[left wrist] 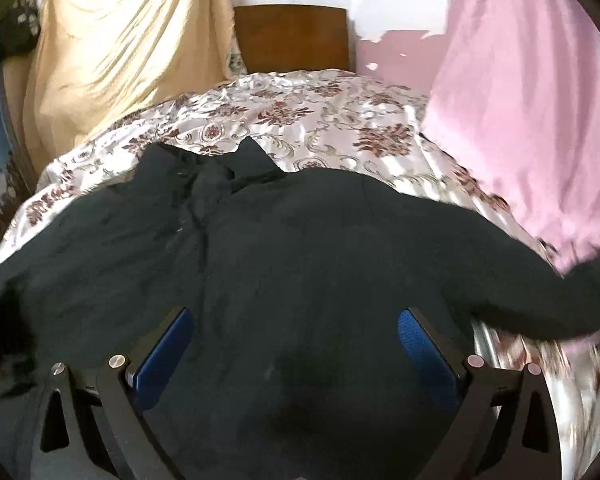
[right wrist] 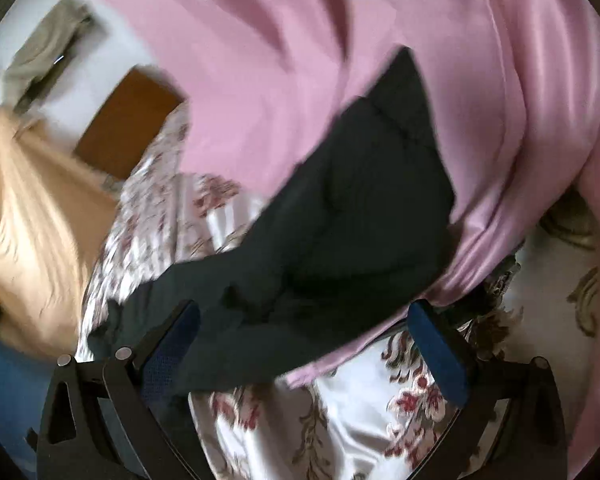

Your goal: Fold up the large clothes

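A large dark green-black garment (left wrist: 284,264) lies spread across a floral satin bedspread (left wrist: 320,120), its collar toward the headboard and one sleeve (left wrist: 540,292) reaching right. My left gripper (left wrist: 292,320) hovers open right above the garment's body, blue pads wide apart, nothing between them. In the right wrist view the end of that sleeve (right wrist: 340,216) lies over the pink cloth and the bedspread (right wrist: 340,400). My right gripper (right wrist: 304,316) is open above the sleeve, with the cloth lying between and under its blue pads. The view is blurred by motion.
A pink satin curtain (left wrist: 520,120) hangs along the bed's right side, also filling the top of the right wrist view as pink cloth (right wrist: 300,60). A cream curtain (left wrist: 120,48) hangs at the left. A wooden headboard (left wrist: 292,38) stands at the far end.
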`<state>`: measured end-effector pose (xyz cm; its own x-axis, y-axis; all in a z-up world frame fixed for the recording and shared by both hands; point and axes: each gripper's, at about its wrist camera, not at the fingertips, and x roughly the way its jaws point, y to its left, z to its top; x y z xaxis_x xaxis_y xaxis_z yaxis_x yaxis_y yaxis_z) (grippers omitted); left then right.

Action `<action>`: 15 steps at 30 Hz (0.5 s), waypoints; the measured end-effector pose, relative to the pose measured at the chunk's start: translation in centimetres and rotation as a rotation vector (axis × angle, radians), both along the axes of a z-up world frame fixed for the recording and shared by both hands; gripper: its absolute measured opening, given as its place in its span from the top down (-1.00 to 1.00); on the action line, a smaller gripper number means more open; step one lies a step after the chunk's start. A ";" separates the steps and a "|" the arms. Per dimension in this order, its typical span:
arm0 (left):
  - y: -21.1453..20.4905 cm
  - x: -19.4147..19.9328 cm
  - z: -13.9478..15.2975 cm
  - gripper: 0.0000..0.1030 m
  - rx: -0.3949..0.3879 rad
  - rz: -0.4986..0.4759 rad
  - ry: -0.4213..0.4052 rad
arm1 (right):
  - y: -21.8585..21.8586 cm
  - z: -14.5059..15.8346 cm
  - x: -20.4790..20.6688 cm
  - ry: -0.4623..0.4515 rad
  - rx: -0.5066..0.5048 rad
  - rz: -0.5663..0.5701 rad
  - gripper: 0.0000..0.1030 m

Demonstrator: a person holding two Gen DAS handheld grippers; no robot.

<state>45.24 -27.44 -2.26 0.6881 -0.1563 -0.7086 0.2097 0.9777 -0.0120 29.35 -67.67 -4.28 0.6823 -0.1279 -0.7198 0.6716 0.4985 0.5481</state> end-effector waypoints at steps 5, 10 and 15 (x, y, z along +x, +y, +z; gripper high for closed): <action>-2.2 4.6 -2.6 -1.00 -0.081 0.018 0.060 | -1.9 -1.5 0.8 -0.104 0.084 -0.205 -0.97; -4.7 6.3 -6.0 -1.00 -0.071 -0.071 0.141 | -1.6 -1.4 2.5 -0.122 0.020 -0.265 0.48; -5.0 6.9 -8.9 -1.00 -0.063 -0.085 0.228 | 0.3 0.5 5.5 -0.117 -0.154 -0.203 0.79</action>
<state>52.16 -32.48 -11.17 0.4938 -0.2552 -0.8313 0.2759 0.9525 -0.1285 34.82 -67.35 -3.79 0.7091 -0.3717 -0.5992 0.7026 0.4437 0.5562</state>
